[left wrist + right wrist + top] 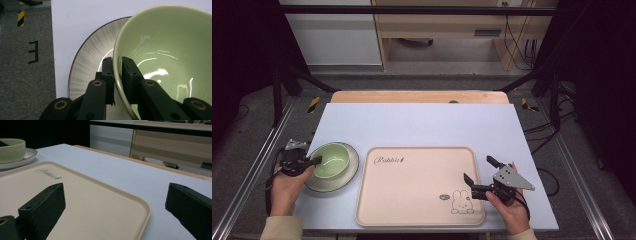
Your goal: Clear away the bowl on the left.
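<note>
High view: at the lower left of the frame, the left gripper (314,161) pinches the near rim of a pale green bowl (332,159), which sits on a grey striped plate (353,161) on the white table (422,125). A cream tray (417,185) with a rabbit drawing (462,202) lies at the centre bottom, just right of the plate. At the lower right, the right gripper (480,170) hangs over the tray's right edge with its jaws spread wide and nothing between them.

Left gripper view: the jaws are clamped on the bowl's (170,55) rim at centre bottom, one finger (108,72) outside the wall and one inside. The plate (90,57) shows beneath it at centre left, and grey floor with a striped tape mark (21,18) runs down the left side.

Right gripper view: two black jaws stand far apart at the lower corners, above the tray's (100,200) rounded corner. The bowl (12,148) and plate (27,156) sit at the upper left, well apart from this gripper. Wooden furniture (172,145) crosses the upper right.
</note>
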### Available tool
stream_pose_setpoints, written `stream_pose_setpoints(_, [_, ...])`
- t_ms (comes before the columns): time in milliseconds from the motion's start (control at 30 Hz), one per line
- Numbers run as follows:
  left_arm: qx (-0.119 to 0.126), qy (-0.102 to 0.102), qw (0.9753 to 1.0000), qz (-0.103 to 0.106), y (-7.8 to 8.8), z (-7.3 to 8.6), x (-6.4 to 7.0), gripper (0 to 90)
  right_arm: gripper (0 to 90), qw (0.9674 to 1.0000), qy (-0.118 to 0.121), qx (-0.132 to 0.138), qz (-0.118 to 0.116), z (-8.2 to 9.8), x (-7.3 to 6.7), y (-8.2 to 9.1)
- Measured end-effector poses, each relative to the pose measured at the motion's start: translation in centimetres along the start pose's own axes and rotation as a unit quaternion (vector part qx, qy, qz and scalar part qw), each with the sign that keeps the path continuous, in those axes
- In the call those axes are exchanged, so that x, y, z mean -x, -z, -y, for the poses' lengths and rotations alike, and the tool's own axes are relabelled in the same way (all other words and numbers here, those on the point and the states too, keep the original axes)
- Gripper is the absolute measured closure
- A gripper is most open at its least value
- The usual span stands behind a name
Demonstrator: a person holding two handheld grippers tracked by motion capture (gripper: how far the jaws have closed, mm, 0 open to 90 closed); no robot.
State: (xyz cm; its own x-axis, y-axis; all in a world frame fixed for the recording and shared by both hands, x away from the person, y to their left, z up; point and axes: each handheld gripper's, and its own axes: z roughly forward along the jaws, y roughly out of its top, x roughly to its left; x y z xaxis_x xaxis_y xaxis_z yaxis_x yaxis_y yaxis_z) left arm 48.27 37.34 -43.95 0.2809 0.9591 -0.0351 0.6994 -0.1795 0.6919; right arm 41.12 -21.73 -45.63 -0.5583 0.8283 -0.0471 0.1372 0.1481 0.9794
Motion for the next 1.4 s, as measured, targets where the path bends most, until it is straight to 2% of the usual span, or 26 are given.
stream_pose_setpoints(133, [0.003, 0.007, 1.0000, 0.006, 0.1, 0.0, 0.0, 82.0, 2.9, 1.0000, 0.000, 0.000, -0.001, 0.0, 0.0, 0.0])
stream_pose_setpoints(300, [0.022, 0.020, 0.9993, 0.023, 0.4, -0.2, 0.1, 83.6, 2.9, 1.0000, 0.001, -0.001, -0.001, 0.0, 0.0, 0.0])
stream_pose_setpoints(400, [0.019, 0.012, 0.9996, 0.018, 0.6, -0.3, 0.3, 83.6, 2.9, 1.0000, 0.000, -0.001, -0.001, 0.0, 0.0, 0.0])
stream_pose_setpoints(600, [0.032, 0.018, 0.9989, 0.030, 1.1, -0.6, 0.4, 82.7, 2.9, 1.0000, -0.001, 0.000, 0.000, 0.0, 0.0, 0.0])
stream_pose_setpoints(767, [0.037, 0.006, 0.9991, 0.021, 1.5, -1.0, 0.8, 81.7, 2.9, 1.0000, -0.002, 0.000, -0.001, 0.0, 0.0, 0.0])
stream_pose_setpoints(933, [0.041, 0.007, 0.9990, 0.018, 1.7, -1.1, 0.9, 81.5, 2.9, 1.0000, -0.002, 0.000, -0.001, 0.0, 0.0, 0.1])
stream_pose_setpoints(1200, [0.058, 0.020, 0.9974, 0.036, 2.3, -1.3, 0.9, 81.3, 2.9, 1.0000, -0.003, 0.000, -0.001, 0.0, 0.0, 0.1])
stream_pose_setpoints(1400, [0.073, 0.021, 0.9961, 0.044, 3.0, -1.8, 1.4, 81.2, 2.9, 1.0000, -0.002, 0.000, -0.001, 0.0, 0.0, 0.0])
